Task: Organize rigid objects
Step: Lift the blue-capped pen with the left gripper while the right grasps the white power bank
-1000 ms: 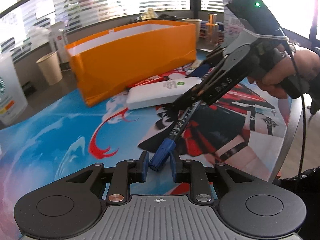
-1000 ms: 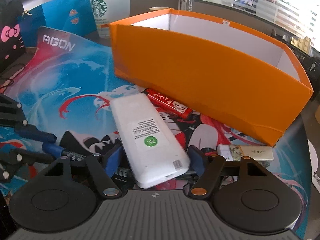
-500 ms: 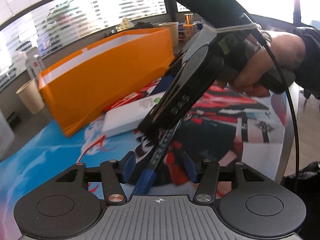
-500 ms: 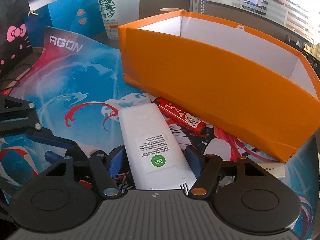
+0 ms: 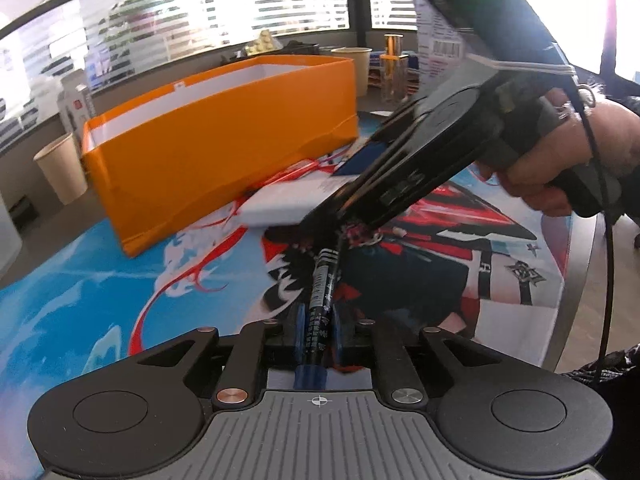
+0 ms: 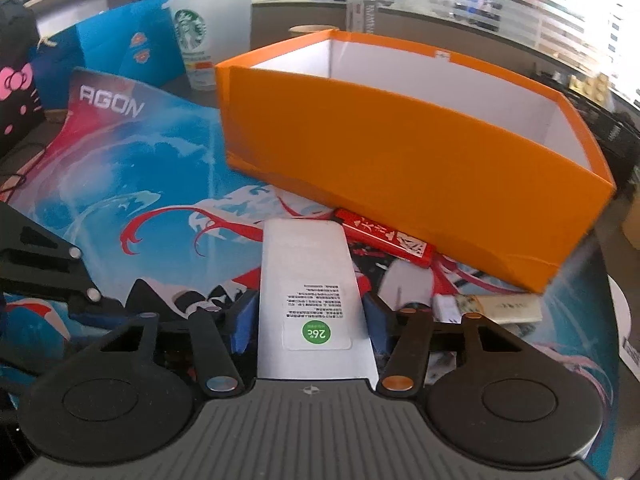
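Note:
An open orange box (image 5: pixel 224 136) (image 6: pixel 400 152) stands on the printed mat. My left gripper (image 5: pixel 318 330) is shut on a black marker (image 5: pixel 322 300) with a blue cap, its barrel pointing forward. My right gripper (image 6: pixel 308 314) is shut on a white remote (image 6: pixel 310 280) with a green "26" sticker, its far end near the box's base. In the left wrist view the right gripper (image 5: pixel 420 168) crosses above the remote (image 5: pixel 292 200). A red flat stick (image 6: pixel 384 236) and a white-and-yellow stick (image 6: pixel 492 306) lie beside the box.
A Starbucks cup (image 6: pixel 208 36), a blue bag (image 6: pixel 120 52) and a black Hello Kitty bag (image 6: pixel 16 88) stand beyond the mat. Paper cups (image 5: pixel 60 168) (image 5: pixel 356 68) stand behind the box. The table edge (image 5: pixel 576 272) runs at the right.
My left gripper slid forward along the marker and shut on its barrel. My right gripper moved forward over the remote and closed on its sides.

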Demonstrator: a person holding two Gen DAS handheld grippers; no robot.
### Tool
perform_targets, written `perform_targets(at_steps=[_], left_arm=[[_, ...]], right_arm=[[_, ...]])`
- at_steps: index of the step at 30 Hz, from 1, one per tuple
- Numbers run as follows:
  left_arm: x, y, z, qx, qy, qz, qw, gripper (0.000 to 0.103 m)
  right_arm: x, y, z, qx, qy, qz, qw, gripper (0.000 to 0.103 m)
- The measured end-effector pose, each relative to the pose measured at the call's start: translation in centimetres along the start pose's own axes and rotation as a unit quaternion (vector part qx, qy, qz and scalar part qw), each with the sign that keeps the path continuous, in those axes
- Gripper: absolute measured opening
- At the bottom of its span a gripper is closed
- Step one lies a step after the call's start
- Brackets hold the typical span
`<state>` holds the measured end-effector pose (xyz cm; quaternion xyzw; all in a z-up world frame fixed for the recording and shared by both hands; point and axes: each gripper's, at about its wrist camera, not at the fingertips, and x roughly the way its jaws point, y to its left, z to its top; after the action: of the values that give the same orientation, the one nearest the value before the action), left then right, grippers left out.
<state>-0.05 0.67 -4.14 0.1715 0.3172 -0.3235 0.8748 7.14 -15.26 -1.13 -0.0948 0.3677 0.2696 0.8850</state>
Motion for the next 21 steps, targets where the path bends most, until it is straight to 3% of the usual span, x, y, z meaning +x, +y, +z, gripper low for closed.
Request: perform_targets(at_steps=[3, 7, 10, 13, 16, 21], left_arm=[[-0.4, 0.7, -0.3, -0.011, 0.007, 0.035, 0.9993, 0.011], [-0.6, 3.0, -0.6, -0.063, 0.011, 0.054, 0.9965, 0.011], [-0.6, 3.4, -0.7, -0.073, 0.010, 0.056, 0.9957, 0.011], [-0.3, 3.2, -0.6, -0.070, 0.010, 0.061, 0.9956, 0.011], [-0.1, 3.4, -0.5, -0.077, 0.006, 0.063, 0.9950, 0.013], [0.3, 3.5, -0.4, -0.090, 0.000, 0.060, 0.9941, 0.011]], right_arm=[[-0.7, -0.4, -0.6, 0.009, -0.004, -0.014, 1.000, 0.052], [-0.7, -0.1, -1.6, -0.011, 0.001, -0.044, 0.999, 0.051], [-0.6, 0.5, -2.0, -0.026, -0.001, -0.053, 0.998, 0.051], [-0.3, 0.4, -1.9, -0.025, -0.003, -0.046, 0.999, 0.053], [0.0, 0.0, -1.8, -0.021, -0.009, -0.043, 0.999, 0.062], [0.0, -0.1, -1.9, 0.008, -0.019, -0.043, 0.999, 0.050]])
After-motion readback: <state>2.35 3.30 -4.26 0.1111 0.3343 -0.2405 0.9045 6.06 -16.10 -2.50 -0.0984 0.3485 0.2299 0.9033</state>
